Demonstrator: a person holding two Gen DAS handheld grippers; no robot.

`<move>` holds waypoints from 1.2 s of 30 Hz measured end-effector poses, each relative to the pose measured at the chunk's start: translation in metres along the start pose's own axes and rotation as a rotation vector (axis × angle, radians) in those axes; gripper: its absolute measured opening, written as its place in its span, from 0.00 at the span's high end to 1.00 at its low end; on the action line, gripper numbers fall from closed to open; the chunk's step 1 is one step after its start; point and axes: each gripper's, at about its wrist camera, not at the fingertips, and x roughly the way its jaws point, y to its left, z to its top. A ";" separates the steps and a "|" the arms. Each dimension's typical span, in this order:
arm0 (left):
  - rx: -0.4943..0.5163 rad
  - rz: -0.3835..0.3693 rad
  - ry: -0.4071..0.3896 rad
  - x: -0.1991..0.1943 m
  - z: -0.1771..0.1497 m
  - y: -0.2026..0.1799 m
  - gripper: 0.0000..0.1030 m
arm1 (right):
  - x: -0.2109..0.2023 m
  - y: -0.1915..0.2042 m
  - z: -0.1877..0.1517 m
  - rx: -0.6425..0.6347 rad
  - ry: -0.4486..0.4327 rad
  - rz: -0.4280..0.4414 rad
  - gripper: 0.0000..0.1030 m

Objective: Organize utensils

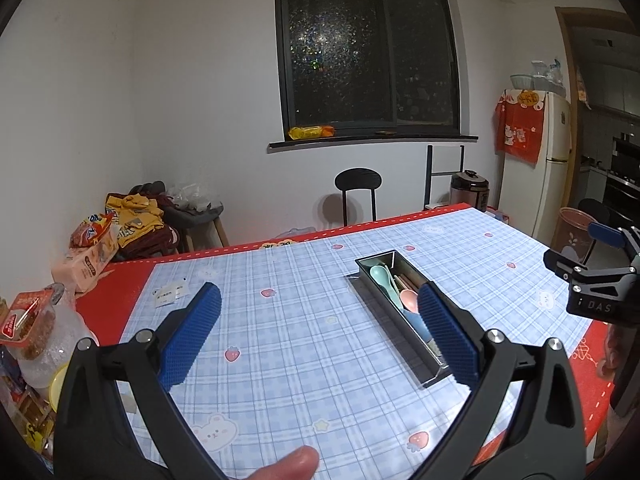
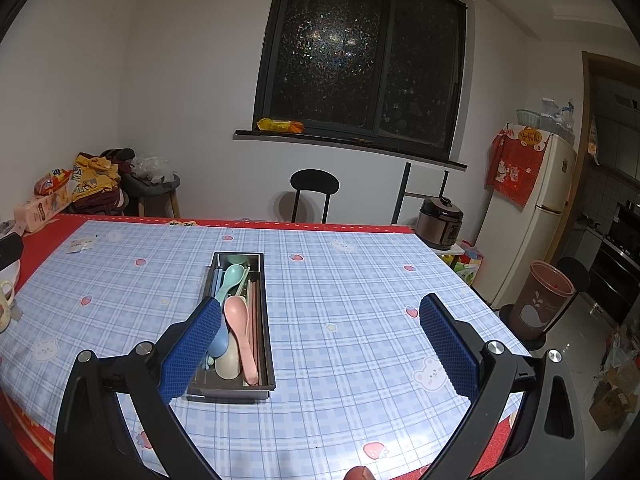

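The left gripper (image 1: 318, 334) hangs above the table with its blue-padded fingers (image 1: 192, 336) spread wide and nothing between them; a thumb tip shows at the bottom edge of its view. The right gripper (image 2: 320, 340) is likewise held over the table, jaws wide apart and empty, its left finger overlapping the near end of the utensil tray (image 2: 264, 320) in the picture. In the left wrist view the right gripper (image 1: 600, 276) appears at the far right edge.

The metal tray lies lengthwise on the blue plaid tablecloth (image 2: 340, 300), holding a pink spoon (image 2: 240, 332), a teal spoon (image 2: 232, 278), a blue and a beige spoon, and chopsticks (image 2: 253, 320).

Beyond the table's red border stand a black stool (image 2: 314, 186), a rice cooker (image 2: 440, 222), a white fridge (image 2: 532, 216), a brown bin (image 2: 544, 300) and a dark window (image 2: 360, 64).
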 end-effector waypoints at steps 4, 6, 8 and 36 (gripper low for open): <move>-0.003 0.003 0.009 0.002 0.001 0.001 0.06 | 0.000 0.000 0.000 0.000 0.002 -0.001 0.06; -0.004 0.007 0.013 0.003 0.001 0.001 0.06 | 0.000 -0.001 0.001 0.003 0.003 -0.001 0.06; -0.008 0.011 0.016 0.004 0.001 0.003 0.06 | 0.000 -0.001 0.001 0.004 0.004 -0.002 0.06; -0.018 0.036 0.029 0.006 0.000 0.007 0.06 | 0.001 -0.001 0.004 -0.004 0.008 -0.003 0.06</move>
